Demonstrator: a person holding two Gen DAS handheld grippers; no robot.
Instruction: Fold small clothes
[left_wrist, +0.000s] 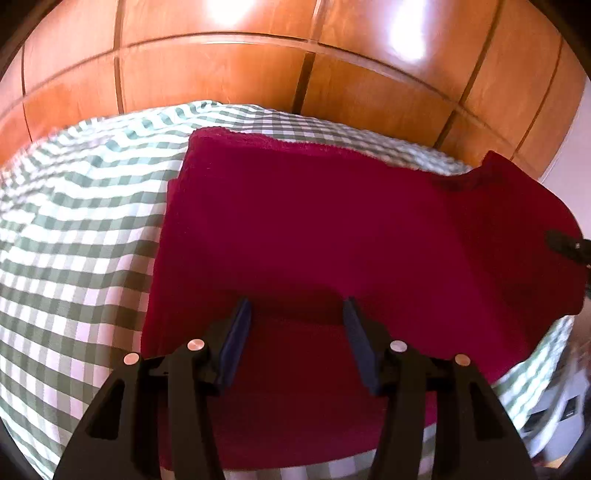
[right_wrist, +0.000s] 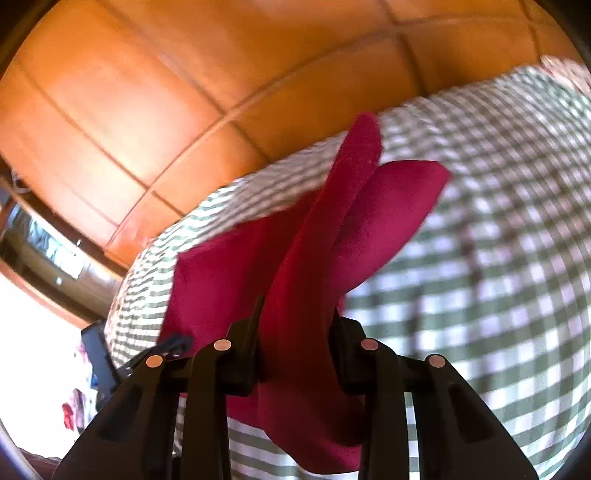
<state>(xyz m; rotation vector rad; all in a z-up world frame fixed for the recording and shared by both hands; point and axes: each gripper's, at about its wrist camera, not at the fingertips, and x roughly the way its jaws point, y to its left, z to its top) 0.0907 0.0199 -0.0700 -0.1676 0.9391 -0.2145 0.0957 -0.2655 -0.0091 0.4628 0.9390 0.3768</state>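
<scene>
Crimson cloth (right_wrist: 303, 280) is clamped at frame centre by the right gripper (right_wrist: 295, 314) for folding, while the left gripper (left_wrist: 297, 306) is held open above it.

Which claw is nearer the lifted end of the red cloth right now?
Right. The right claw is shut on the red cloth's raised end, with fabric bunched between its fingers. The left claw is open over the flat part lying on the checked sheet, gripping nothing.

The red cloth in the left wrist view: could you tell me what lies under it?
The red cloth lies on a green-and-white checked cover, which shows on all sides of it. Whatever is directly beneath the cloth is covered.
</scene>
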